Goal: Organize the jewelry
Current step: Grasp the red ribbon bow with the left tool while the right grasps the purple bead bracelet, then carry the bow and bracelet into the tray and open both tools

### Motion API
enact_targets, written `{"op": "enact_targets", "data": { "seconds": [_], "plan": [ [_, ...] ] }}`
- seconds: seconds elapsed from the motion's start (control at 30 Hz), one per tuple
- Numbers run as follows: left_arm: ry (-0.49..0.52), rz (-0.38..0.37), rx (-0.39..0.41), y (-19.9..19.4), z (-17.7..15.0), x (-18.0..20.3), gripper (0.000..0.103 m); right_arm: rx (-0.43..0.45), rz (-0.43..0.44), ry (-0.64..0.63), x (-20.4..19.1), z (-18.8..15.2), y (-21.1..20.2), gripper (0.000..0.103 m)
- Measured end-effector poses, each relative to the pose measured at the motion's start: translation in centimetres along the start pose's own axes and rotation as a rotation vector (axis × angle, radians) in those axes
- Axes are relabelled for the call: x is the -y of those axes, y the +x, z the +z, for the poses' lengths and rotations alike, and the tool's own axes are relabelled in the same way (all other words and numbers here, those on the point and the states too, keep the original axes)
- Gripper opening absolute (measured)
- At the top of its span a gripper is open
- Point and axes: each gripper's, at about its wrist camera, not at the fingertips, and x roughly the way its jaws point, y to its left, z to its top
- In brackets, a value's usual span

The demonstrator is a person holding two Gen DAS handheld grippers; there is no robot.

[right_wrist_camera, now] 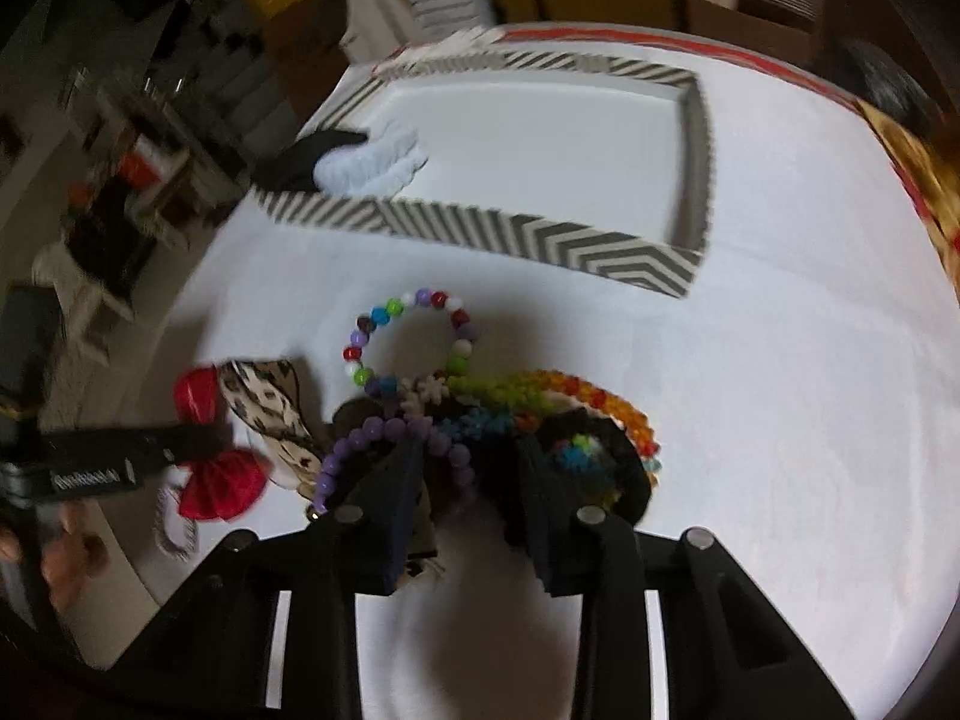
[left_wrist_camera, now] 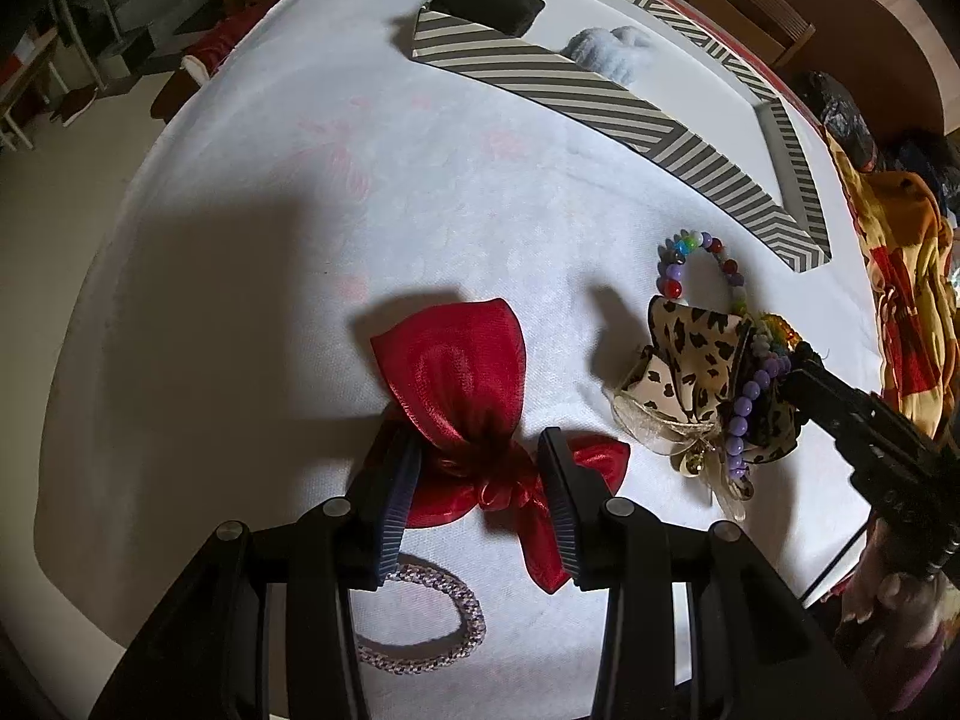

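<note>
Jewelry pile and red bow (left_wrist_camera: 474, 414) under two tools on a white worktop (left_wrist_camera: 240, 276).

Left tool (left_wrist_camera: 480, 492) straddles the bow's knot, jaws apart; right tool (right_wrist_camera: 465, 480) — jaws apart — sits over a purple bead bracelet (right_wrist_camera: 384, 438), beside a leopard-print bow (right_wrist_camera: 270, 414), multicolored bead bracelet (right_wrist_camera: 408, 336) and chevron-striped tray (right_wrist_camera: 528, 240).
</note>
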Motion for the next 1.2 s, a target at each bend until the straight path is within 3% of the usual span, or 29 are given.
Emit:
{"op": "enact_targets", "data": {
  "seconds": [0.13,0.2,0.23,0.27,0.37,0.6,0.8,1.2],
  "plan": [
    [0.002,0.001,0.001,0.1,0.1,0.2,0.035,-0.027,-0.007,-0.053,-0.4,0.0,0.8,0.029],
    [0.019,0.012,0.003,0.1,0.2,0.5,0.035,-0.029,0.005,-0.049,-0.4,-0.1,1.1,0.019],
    [0.032,0.023,0.009,0.1,0.1,0.7,0.032,-0.031,0.012,-0.045,-0.4,-0.1,1.3,0.011],
    [0.042,0.032,0.014,0.1,0.1,0.8,0.021,-0.034,0.014,-0.040,-0.4,-0.2,1.4,0.009],
    [0.067,0.038,0.025,-0.2,0.0,1.2,0.015,-0.021,0.066,0.017,0.1,-0.4,0.3,0.009],
    [0.071,-0.002,0.100,-3.3,0.8,2.1,0.014,0.097,0.189,0.085,0.5,-0.8,-6.8,0.009],
    [0.092,-0.017,0.156,-6.0,1.6,3.3,0.014,0.184,0.185,0.066,0.1,-1.2,-11.3,0.009],
    [0.179,0.015,0.254,-9.1,4.8,6.6,0.014,0.261,0.128,0.050,0.5,1.4,-13.9,0.009]
  ]
}}
